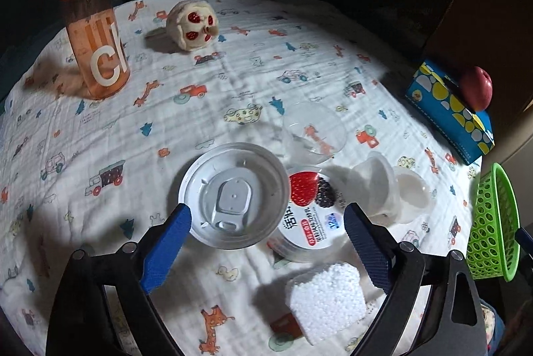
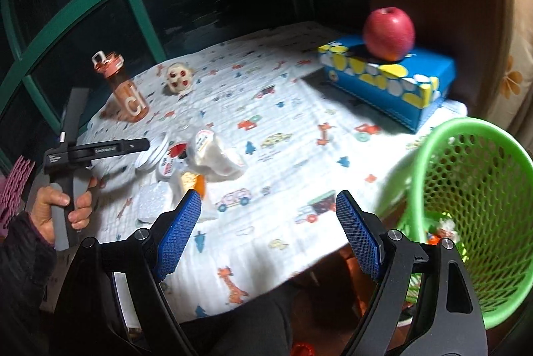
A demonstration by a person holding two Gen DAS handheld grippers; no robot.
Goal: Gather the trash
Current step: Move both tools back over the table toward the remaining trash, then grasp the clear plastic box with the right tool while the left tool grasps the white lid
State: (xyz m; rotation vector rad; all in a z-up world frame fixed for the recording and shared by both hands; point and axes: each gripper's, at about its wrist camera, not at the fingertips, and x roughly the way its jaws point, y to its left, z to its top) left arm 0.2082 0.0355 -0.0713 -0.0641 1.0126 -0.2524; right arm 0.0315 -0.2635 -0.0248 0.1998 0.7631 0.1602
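Home setting: tabletop [image 2: 299,156] under kids' cartoon cloth, tissue box [image 2: 393,82] with apple [image 2: 388,32], floral curtain [image 2: 514,62].

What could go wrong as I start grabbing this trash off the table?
The grey lid overlaps the berry cup, so the open left gripper closing there may pinch both or flick one away. The foam block looks light and could skid on the cloth. The green basket sits off the table's edge beside the open right gripper, so a careless drop may miss it.
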